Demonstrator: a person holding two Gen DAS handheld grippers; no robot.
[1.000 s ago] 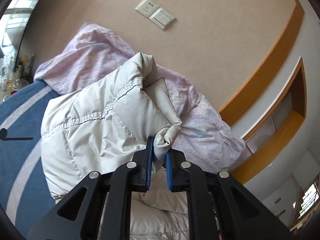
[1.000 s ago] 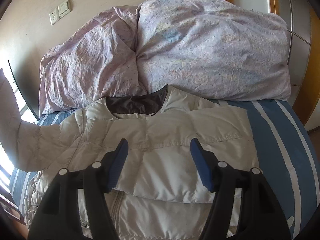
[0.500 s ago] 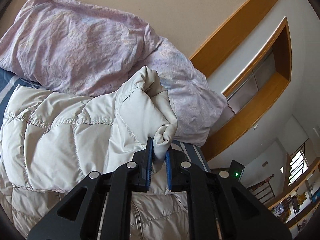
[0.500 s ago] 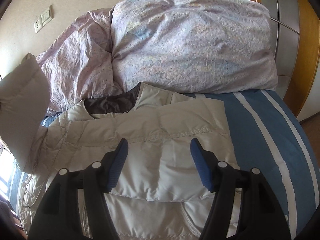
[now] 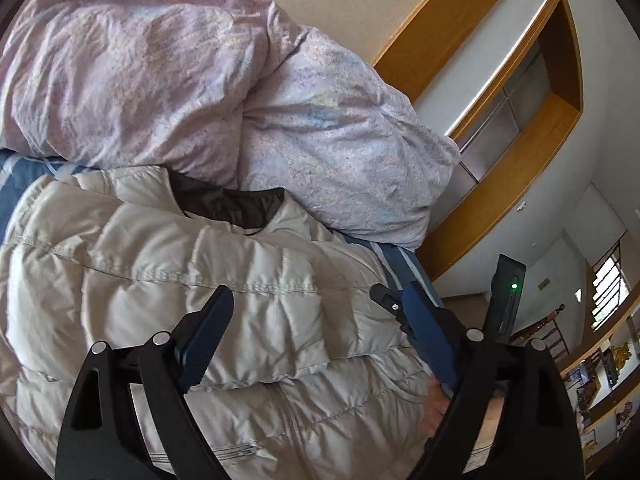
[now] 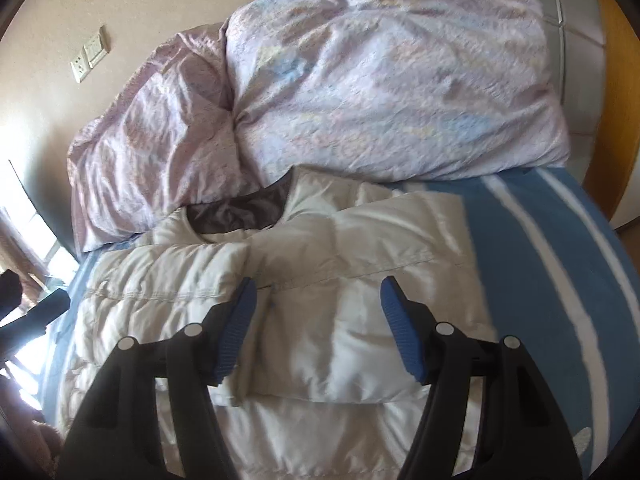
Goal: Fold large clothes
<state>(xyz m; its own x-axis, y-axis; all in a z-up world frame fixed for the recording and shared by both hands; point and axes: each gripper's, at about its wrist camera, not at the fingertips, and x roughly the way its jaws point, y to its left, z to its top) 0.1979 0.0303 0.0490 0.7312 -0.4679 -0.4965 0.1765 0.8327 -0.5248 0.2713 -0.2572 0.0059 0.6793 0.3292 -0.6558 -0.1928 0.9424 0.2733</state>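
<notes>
The pale quilted down jacket (image 5: 224, 300) lies flat on the blue striped bed (image 6: 540, 264), its dark-lined collar (image 5: 236, 204) at twelve o'clock, tucked against the crumpled lilac duvet (image 5: 200, 80) heaped along the wall. Both sleeves look folded in across the chest, the one from nine o'clock lying over the front panel with its end near the middle. The left hand-held gripper (image 5: 316, 320) hovers just above the jacket, its jaws opening wide with nothing pinched between them; only the padded fabric lies below. The right hand-held gripper (image 6: 316, 312) is likewise spread over the folded sleeve at the centre, gripping nothing. To finish this step well, I judge the released sleeve should be left to settle and then pressed flat, since down filling springs back and a puffy layer will skew the next fold. The following grasp probably belongs at the hem, toward six o'clock, with both tools taking matching corners so the lower half comes up evenly to the collar. Pinch deep enough to catch both layers; the slick shell may slip from a shallow hold. No container, basket or box is visible in either view.
</notes>
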